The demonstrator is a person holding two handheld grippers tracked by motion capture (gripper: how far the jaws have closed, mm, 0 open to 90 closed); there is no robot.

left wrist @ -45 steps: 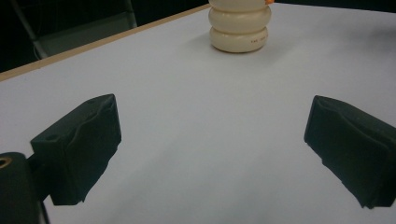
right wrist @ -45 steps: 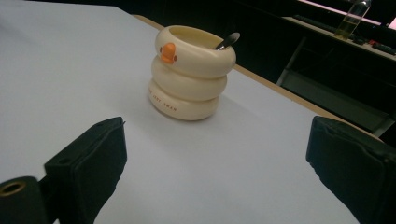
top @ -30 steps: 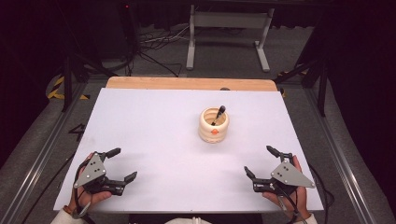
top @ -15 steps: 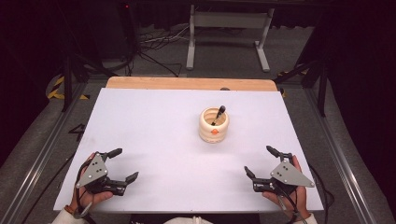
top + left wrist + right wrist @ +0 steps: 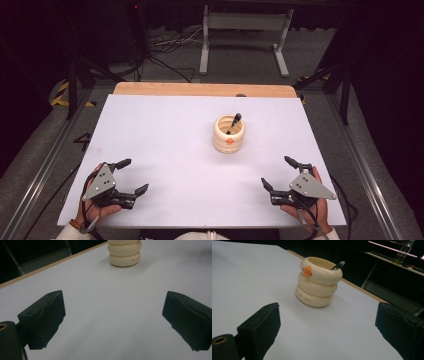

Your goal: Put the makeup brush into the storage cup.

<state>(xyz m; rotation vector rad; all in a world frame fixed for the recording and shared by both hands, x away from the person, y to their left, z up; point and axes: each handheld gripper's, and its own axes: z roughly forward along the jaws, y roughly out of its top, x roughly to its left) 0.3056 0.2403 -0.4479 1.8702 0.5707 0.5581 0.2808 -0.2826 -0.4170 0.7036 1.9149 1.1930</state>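
Observation:
A cream ribbed cup (image 5: 229, 133) with an orange beak mark stands upright a little right of the table's middle. A black pen (image 5: 233, 122) leans inside it, its tip poking over the rim. The right gripper view shows the cup (image 5: 318, 282) close ahead with the pen end (image 5: 338, 265) at its rim; its lower part (image 5: 124, 253) sits at the top of the left gripper view. My left gripper (image 5: 131, 176) rests open near the front left edge, nothing between its jaws. At the front right my right gripper (image 5: 280, 172) is open too, and empty.
The white table top (image 5: 165, 140) has a bare wooden strip (image 5: 200, 89) along its far edge. Beyond it are a grey metal stand (image 5: 243, 22) and cables on the floor. A bottle (image 5: 403, 251) stands on a dark bench in the right gripper view.
The left gripper has shifted slightly toward the front edge. Cup, pen and right gripper stay where they were.

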